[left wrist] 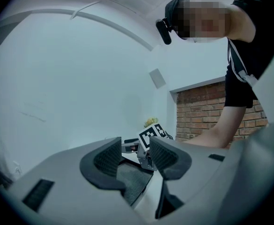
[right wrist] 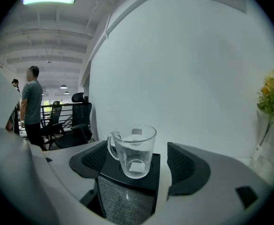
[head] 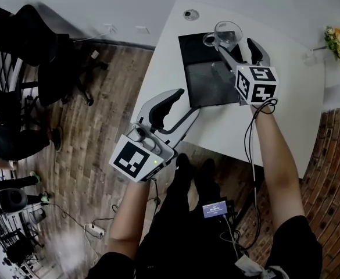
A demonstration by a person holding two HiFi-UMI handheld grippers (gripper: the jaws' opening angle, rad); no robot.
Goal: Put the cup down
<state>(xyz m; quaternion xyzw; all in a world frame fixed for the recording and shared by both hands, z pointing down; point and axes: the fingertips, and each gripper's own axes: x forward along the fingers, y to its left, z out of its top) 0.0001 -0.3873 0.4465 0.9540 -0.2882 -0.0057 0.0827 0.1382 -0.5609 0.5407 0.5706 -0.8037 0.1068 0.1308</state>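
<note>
White worktop (head: 286,115) carrying a black block (head: 207,68). Cup (right wrist: 133,150): clear glass, upright on the block, between the jaws of the right gripper (head: 236,44), which stand wide, touching neither side. Left gripper (head: 184,103): jaws wide, nothing between them.

Left claw (head: 180,104) and right claw (head: 238,46) — both jaws apart.
</note>
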